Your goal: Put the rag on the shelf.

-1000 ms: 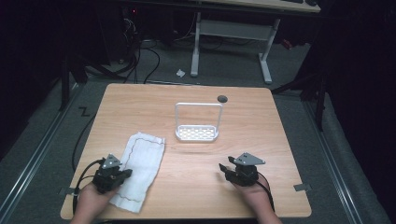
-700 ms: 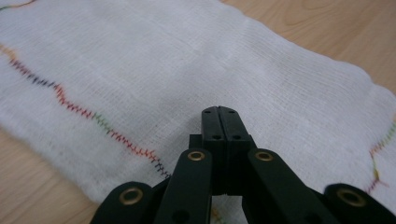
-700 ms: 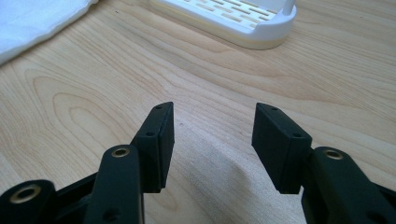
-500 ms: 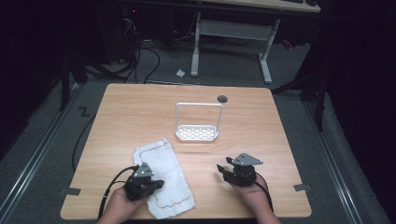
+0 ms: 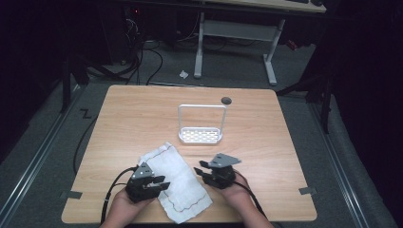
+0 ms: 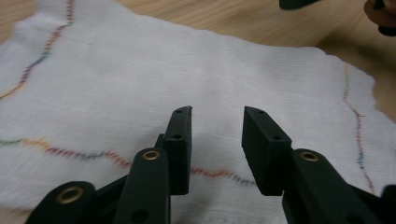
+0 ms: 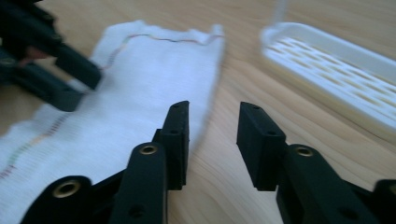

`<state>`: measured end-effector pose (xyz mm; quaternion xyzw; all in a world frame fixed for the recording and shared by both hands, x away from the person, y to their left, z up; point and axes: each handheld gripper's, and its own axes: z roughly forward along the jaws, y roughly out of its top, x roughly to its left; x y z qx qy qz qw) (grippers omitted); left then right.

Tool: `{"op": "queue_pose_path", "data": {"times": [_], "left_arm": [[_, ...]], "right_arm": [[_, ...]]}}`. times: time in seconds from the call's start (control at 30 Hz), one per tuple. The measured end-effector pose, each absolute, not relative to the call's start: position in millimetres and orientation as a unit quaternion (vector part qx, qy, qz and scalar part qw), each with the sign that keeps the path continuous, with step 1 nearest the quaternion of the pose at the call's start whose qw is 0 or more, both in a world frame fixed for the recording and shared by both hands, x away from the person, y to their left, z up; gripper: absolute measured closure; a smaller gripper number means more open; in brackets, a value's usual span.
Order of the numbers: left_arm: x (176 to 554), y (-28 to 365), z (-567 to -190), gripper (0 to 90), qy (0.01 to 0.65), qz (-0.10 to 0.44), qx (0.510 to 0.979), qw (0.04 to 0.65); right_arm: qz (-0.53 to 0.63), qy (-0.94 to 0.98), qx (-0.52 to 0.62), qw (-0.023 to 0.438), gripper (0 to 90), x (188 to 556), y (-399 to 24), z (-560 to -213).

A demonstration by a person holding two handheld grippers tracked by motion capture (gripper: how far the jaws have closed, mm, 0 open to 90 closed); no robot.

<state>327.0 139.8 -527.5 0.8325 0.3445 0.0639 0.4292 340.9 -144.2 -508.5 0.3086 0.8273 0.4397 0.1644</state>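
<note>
Cloth: a white woven cloth with multicoloured stitched lines point(image 5: 175, 180) lies flat at the near edge of the light wooden table point(image 5: 133, 114), between the two hands, one corner reaching just over the table's front edge.
Left claw: the left claw point(image 5: 160, 184) hovers low over the cloth's left side, jaws spread with nothing between them; the left gripper view shows the cloth point(image 6: 196, 84) under and ahead of the jaws.
Right claw: the right claw point(image 5: 200, 168) sits just beside the cloth's right edge, jaws spread and empty; in the right gripper view the cloth edge point(image 7: 140, 84) lies just left of the gap between the jaws.
Step in hand: likely taking hold of the cloth at two sides.
Doing it well: I would drop each claw onto an edge or corner, not the middle, so one jaw slips under the fabric; pinch a single layer, and lift both sides evenly to avoid bunching.
Nearby: a white plastic perforated tray with a tall wire-like handle point(image 5: 200, 135) stands farther back, well apart from the cloth; a dark round grommet point(image 5: 226, 100) sits behind it.
In the way: nothing lies between the claws and the cloth; the overhanging corner could slide off if tugged.
</note>
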Motion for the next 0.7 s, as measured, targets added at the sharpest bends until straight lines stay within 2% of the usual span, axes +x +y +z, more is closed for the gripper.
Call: {"op": "queue_pose_path", "data": {"times": [0.13,0.2,0.3,0.63,0.7], "left_arm": [[329,150,-527,59.4,0.361,0.065,0.821,0.438],[329,153,-527,59.2,0.364,0.068,0.82,0.437],[329,156,-526,58.9,0.366,0.071,0.818,0.438],[329,139,-529,58.0,0.356,0.064,0.822,0.44],[328,133,-529,58.1,0.347,0.059,0.826,0.44]], "right_arm": [[0.394,0.859,0.291,0.148,86.4,357,-106,-515],[0.367,0.871,0.296,0.137,90.0,365,-99,-523],[0.354,0.877,0.291,0.148,90.0,359,-100,-530],[0.379,0.857,0.329,0.113,90.0,307,-155,-533],[0.38,0.855,0.328,0.129,87.9,296,-163,-531]]}}
